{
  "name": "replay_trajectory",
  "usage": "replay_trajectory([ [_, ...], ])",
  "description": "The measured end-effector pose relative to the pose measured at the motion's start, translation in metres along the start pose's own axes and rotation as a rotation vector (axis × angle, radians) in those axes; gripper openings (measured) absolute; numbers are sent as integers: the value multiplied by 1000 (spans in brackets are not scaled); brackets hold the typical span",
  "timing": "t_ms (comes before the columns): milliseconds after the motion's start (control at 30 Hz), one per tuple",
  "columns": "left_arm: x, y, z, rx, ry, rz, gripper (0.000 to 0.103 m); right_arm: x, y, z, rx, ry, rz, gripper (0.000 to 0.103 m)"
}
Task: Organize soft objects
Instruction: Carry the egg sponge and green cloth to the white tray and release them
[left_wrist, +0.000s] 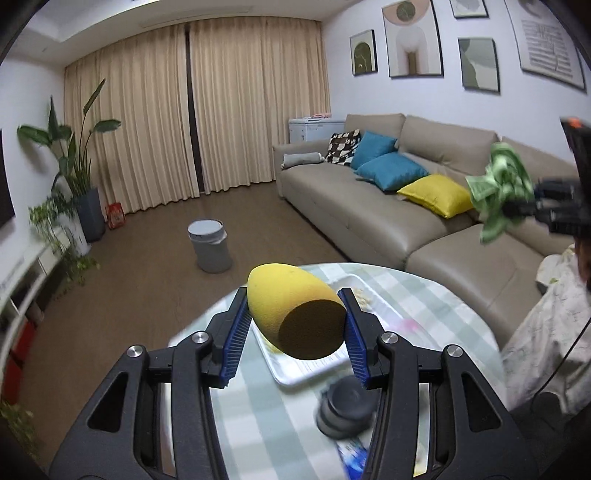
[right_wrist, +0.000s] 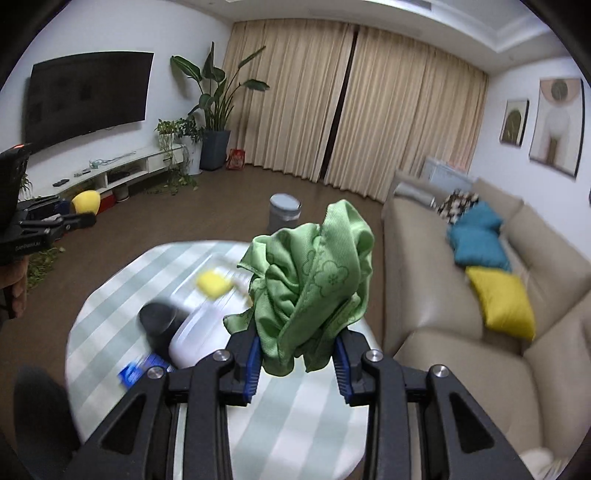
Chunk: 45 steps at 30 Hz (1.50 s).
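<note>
My left gripper (left_wrist: 293, 314) is shut on a yellow egg-shaped sponge (left_wrist: 291, 306) and holds it above the round table with the striped cloth (left_wrist: 424, 306). My right gripper (right_wrist: 297, 354) is shut on a crumpled green cloth (right_wrist: 314, 288), also held above the table (right_wrist: 295, 424). The right gripper with the green cloth (left_wrist: 498, 184) shows at the right edge of the left wrist view. The left gripper with the sponge (right_wrist: 85, 201) shows at the left edge of the right wrist view. A white tray (left_wrist: 314, 369) lies on the table; a small yellow piece (right_wrist: 212, 282) lies on it.
A black round object (left_wrist: 347, 410) and a blue packet (right_wrist: 136, 371) lie on the table beside the tray. A beige sofa (left_wrist: 369, 221) with blue and yellow cushions stands to the right. A grey bin (left_wrist: 210, 245) stands on the wooden floor beyond the table.
</note>
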<state>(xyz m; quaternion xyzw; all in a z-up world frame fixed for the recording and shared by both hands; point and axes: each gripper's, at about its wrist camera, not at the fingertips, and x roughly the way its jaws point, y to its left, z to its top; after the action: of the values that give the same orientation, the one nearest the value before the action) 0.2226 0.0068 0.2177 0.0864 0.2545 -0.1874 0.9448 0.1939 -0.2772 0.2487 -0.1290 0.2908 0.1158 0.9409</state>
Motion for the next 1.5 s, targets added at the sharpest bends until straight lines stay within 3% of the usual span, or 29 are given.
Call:
replay_trajectory([
  [233, 70, -1, 46, 54, 84, -10, 45, 67, -27, 94, -54, 44, 11, 36],
  [333, 109, -8, 50, 67, 157, -40, 45, 96, -29, 118, -58, 69, 36, 36],
  [433, 150, -18, 39, 73, 230, -67, 45, 145, -22, 134, -62, 152, 104, 36],
  [633, 211, -20, 2, 74, 363, -89, 45, 238, 5, 111, -94, 314, 178, 36],
  [867, 257, -9, -29, 45, 459, -101, 45, 328, 24, 65, -103, 489, 224, 36],
  [1267, 298, -10, -60, 18, 566, -150, 45, 381, 37, 23, -62, 615, 287, 36],
  [1500, 309, -17, -74, 20, 604, -162, 45, 398, 49, 14, -43, 637, 315, 36],
])
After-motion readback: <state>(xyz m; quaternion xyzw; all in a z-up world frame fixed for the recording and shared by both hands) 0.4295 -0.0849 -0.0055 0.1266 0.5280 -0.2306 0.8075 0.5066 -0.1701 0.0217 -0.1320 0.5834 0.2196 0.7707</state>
